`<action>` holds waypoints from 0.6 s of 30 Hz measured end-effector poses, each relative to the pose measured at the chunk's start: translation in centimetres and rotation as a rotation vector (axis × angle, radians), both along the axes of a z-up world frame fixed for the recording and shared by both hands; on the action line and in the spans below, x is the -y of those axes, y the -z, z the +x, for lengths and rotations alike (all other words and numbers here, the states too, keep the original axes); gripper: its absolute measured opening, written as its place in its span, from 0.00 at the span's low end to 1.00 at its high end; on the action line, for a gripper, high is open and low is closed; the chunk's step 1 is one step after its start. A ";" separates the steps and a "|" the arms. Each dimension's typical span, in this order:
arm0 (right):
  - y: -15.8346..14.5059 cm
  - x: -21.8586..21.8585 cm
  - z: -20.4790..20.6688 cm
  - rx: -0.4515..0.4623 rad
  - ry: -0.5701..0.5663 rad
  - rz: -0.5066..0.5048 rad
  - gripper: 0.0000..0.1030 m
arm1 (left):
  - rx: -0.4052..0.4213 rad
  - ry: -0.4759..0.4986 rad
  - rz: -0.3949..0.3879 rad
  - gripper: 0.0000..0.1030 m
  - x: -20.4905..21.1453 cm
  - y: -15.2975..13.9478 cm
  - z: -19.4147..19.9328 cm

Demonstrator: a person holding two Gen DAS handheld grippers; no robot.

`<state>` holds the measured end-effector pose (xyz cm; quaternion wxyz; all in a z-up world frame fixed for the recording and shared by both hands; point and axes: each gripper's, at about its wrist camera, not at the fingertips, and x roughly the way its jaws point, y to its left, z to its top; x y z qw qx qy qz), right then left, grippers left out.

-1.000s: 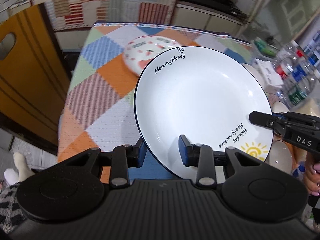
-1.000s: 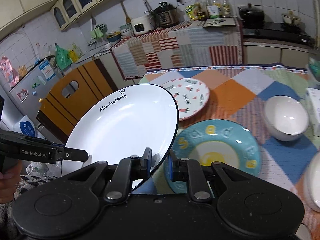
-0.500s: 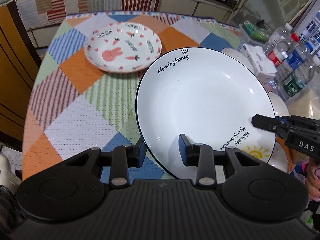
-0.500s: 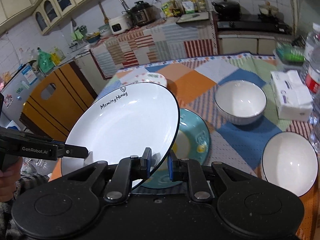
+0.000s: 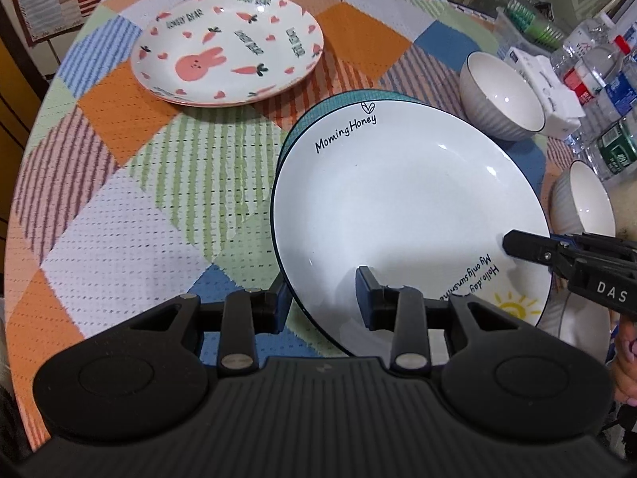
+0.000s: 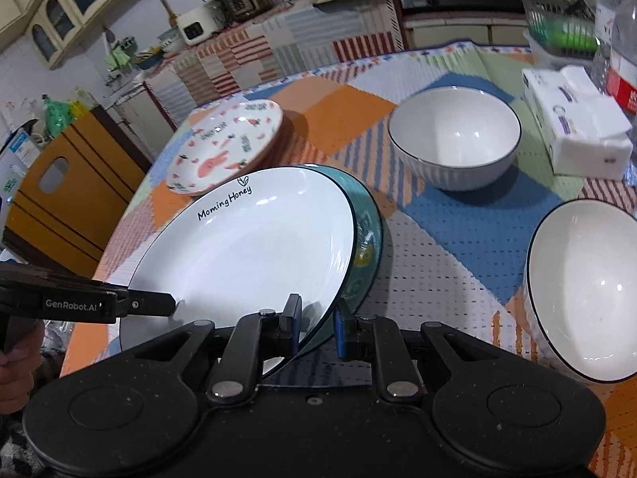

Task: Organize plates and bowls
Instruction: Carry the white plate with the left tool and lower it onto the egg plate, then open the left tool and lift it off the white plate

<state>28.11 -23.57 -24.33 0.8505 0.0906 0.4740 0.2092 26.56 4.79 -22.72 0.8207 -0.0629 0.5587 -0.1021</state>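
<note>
A white plate [image 5: 402, 215] with a dark rim and the words "Morning Honey" is tilted just above a teal plate [image 6: 368, 239], which it mostly hides. My left gripper [image 5: 322, 298] is shut on the white plate's near rim. My right gripper [image 6: 317, 324] is shut on the rim at the plate's other side; its tip [image 5: 511, 243] shows in the left wrist view. A bunny-and-carrot plate [image 5: 227, 47] lies farther back on the table. Two white ribbed bowls stand to the right, one far [image 6: 454, 139] and one near [image 6: 585, 286].
The round table wears a patchwork cloth [image 5: 119, 207]. A tissue pack [image 6: 577, 131] and water bottles [image 5: 597, 63] crowd the right edge. A wooden chair [image 6: 59, 183] stands off the table's left side. A hand [image 6: 16, 362] holds the left gripper's handle.
Both grippers have come down and forward with the white plate, which now hangs low over the teal plate. The bunny plate and the bowls have come into fuller view.
</note>
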 end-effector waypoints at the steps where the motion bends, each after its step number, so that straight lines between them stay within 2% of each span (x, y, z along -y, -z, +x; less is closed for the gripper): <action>1: 0.2 0.0 0.2 -0.004 0.002 -0.005 0.20 | 0.001 0.007 0.001 0.31 0.1 0.3 0.3; 10: 0.3 -0.6 1.2 -0.008 -0.004 -0.080 0.21 | -0.033 -0.012 -0.040 0.32 -0.3 1.9 1.5; 18: 0.1 -3.4 1.2 0.034 -0.004 -0.268 0.28 | -0.051 -0.023 -0.035 0.31 0.0 2.2 2.1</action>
